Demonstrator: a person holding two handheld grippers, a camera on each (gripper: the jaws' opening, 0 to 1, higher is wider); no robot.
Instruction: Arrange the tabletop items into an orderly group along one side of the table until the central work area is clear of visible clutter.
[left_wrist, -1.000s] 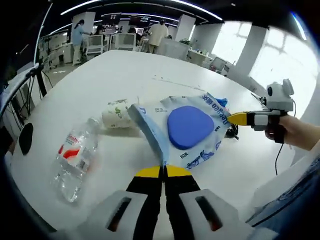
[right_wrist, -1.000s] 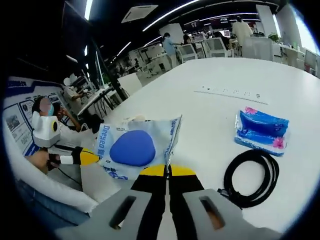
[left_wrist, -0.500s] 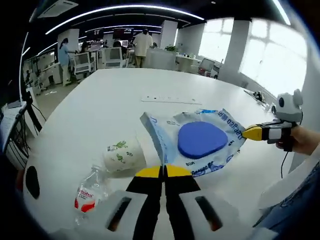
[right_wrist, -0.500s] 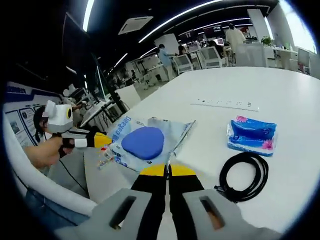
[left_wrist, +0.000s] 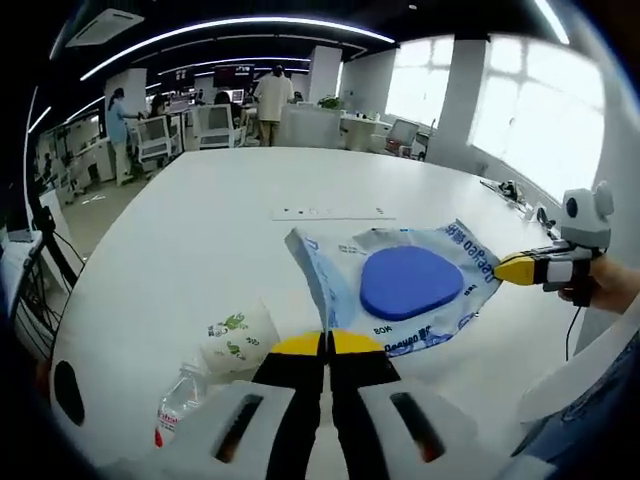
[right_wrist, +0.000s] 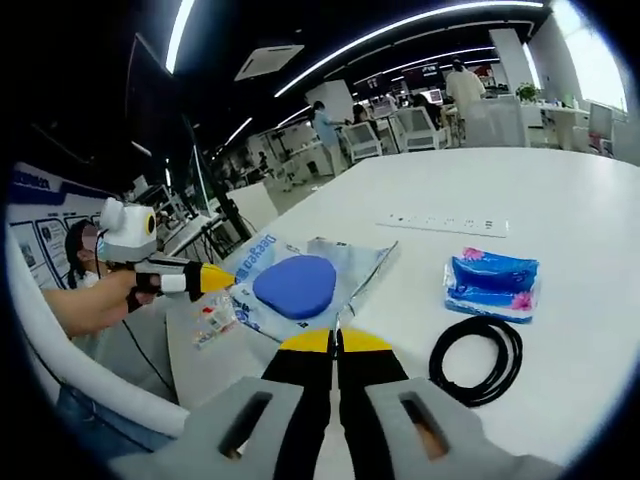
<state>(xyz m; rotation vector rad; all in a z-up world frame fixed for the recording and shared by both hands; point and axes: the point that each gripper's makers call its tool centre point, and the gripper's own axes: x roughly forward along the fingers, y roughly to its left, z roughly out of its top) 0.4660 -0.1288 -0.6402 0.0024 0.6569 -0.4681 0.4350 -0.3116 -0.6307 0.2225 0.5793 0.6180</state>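
In the left gripper view, a water bottle (left_wrist: 180, 410) and paper cup (left_wrist: 240, 340) lie on the white desk (left_wrist: 200, 230). Both grippers, left (left_wrist: 326, 343) and right (right_wrist: 336, 341), have fingers pinching the plastic bag (left_wrist: 400, 285) held above it. In the right gripper view, a tissue pack (right_wrist: 490, 285) sits beside a cable (right_wrist: 475, 360).

The left gripper view looked along its jaws across the white table (left_wrist: 200, 220) toward the far office desks, close above the tabletop. The right gripper view faced the opposite side, equally near. Both shared the blue-padded plastic bag (left_wrist: 400, 285) (right_wrist: 300, 285) between them.
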